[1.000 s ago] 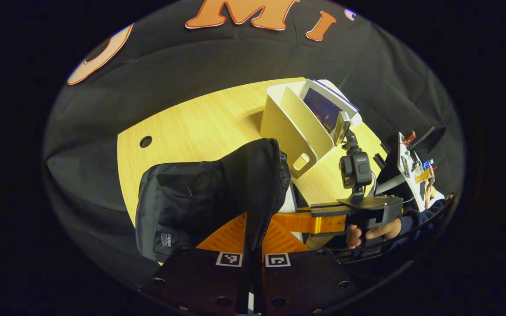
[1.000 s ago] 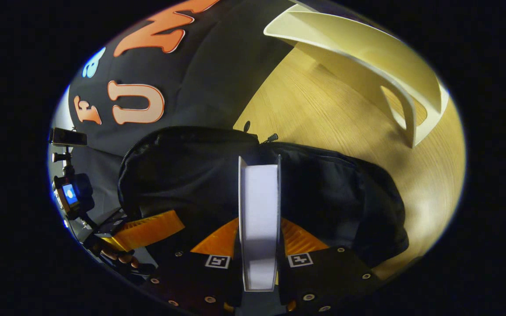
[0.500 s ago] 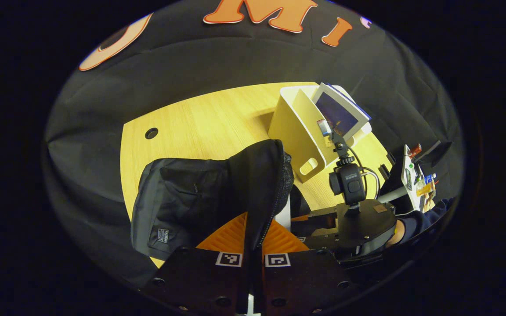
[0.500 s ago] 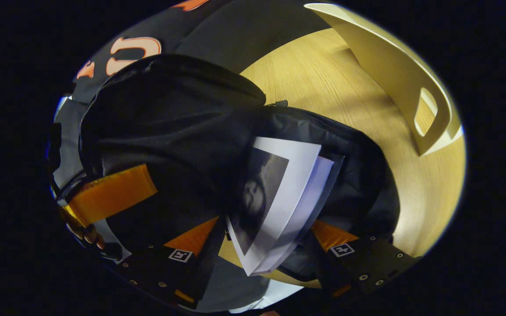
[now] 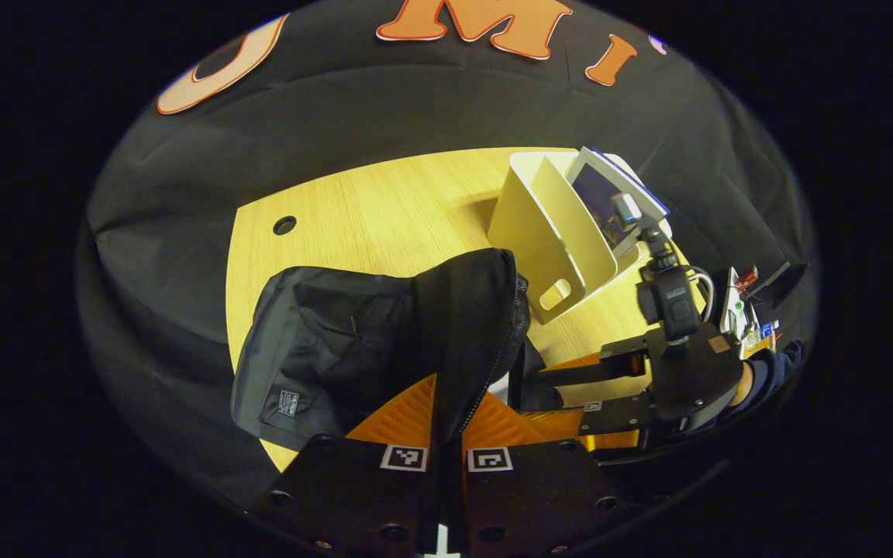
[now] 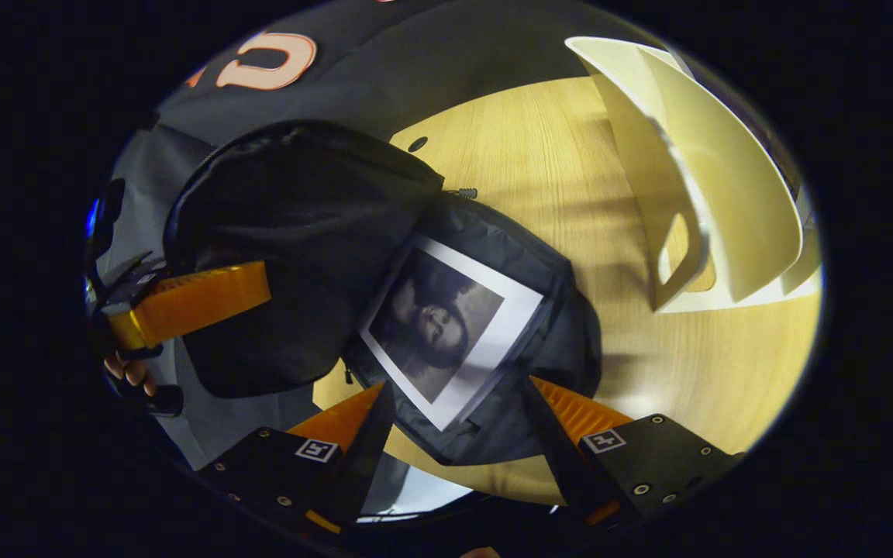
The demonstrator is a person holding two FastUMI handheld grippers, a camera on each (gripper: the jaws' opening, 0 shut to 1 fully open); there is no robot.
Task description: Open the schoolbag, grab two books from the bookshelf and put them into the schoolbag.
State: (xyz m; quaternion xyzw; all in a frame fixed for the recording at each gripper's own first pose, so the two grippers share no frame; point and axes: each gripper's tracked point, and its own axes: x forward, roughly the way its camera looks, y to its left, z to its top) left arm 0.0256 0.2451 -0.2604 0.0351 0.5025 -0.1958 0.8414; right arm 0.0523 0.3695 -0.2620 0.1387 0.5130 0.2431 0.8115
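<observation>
Okay, right gripper (image 6: 458, 434) has let go: a second ago I had the book (image 6: 446, 329) pinched on edge, now the fingers stand spread wide and the book lies flat, cover up, inside the open schoolbag (image 6: 493, 240). I'd count that as a book delivered. Can't tell whether it's the first or second; I make out nothing else in the bag.

Left gripper (image 5: 446, 465) is pressed together on the bag's raised flap (image 5: 470, 325), same as before, keeping the mouth open. Zipper edge runs right between the fingers.

Bag sits toward the near edge of the tabletop (image 5: 384, 201). The bookshelf (image 5: 551, 225) stands toward the far right corner with at least one book (image 5: 609, 205) leaning in its outer slot.

Hard to read:
- that remaining book is partly behind the right gripper's camera mast in the left gripper view
- bookshelf contents are cut off at the rim in the right gripper view
- bag's interior under the flap is dark, depth unclear

If one more book is owed, the right gripper goes to the bookshelf next
</observation>
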